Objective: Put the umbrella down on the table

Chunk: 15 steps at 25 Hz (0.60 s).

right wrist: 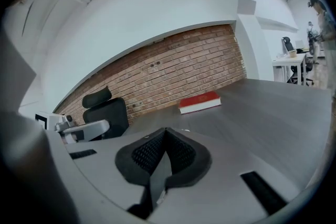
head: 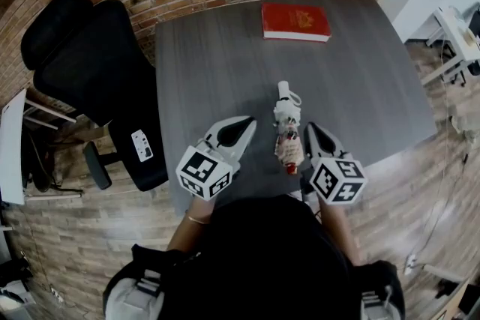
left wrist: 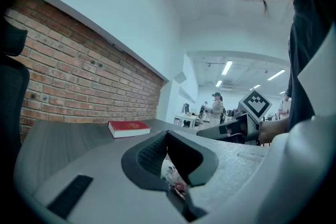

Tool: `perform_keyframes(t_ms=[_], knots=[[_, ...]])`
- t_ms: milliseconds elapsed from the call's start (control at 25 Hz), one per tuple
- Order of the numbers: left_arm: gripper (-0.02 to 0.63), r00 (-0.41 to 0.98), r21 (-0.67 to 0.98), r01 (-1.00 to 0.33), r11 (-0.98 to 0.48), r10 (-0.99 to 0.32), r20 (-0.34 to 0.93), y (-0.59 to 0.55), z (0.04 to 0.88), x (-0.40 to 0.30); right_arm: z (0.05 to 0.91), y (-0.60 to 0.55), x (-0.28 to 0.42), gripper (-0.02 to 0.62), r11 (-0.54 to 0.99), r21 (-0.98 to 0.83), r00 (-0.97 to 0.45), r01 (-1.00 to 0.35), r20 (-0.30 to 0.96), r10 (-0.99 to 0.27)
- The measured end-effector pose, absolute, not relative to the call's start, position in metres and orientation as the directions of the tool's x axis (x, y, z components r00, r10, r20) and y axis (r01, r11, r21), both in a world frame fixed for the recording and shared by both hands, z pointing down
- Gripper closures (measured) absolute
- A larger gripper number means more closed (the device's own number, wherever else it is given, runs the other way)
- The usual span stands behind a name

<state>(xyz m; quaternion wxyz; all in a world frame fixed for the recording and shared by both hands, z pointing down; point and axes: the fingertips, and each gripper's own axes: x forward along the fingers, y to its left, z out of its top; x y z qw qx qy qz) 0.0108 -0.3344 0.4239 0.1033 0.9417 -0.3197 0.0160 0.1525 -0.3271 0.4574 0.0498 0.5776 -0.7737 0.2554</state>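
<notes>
A folded white umbrella [head: 287, 127] with a coloured print lies lengthwise on the grey table [head: 210, 64], its strapped handle pointing away from me and its red tip towards me. My left gripper [head: 246, 124] hovers just left of it, jaws shut with nothing held. In the left gripper view a bit of the umbrella [left wrist: 176, 183] shows through the gap below the closed left gripper [left wrist: 167, 135]. My right gripper [head: 310, 128] sits just right of the umbrella, apart from it. In the right gripper view the right gripper [right wrist: 166, 131] is shut and empty.
A red book [head: 295, 21] lies at the table's far edge, below a brick wall. A black office chair [head: 90, 64] stands left of the table. White desks [head: 457, 34] stand off to the right, with a person far back in the room [left wrist: 216, 107].
</notes>
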Motion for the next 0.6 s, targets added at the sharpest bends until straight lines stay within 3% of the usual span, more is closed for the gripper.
perform_keyframes(t_ms=[600], knots=[[0.604, 0.801, 0.190, -0.598, -0.779, -0.590, 0.102, -0.3338, 0.4250, 0.0151, 0.4587, -0.3256, 0.1553, 0.598, 0.196, -0.338, -0.325, -0.920, 0.384, -0.864]])
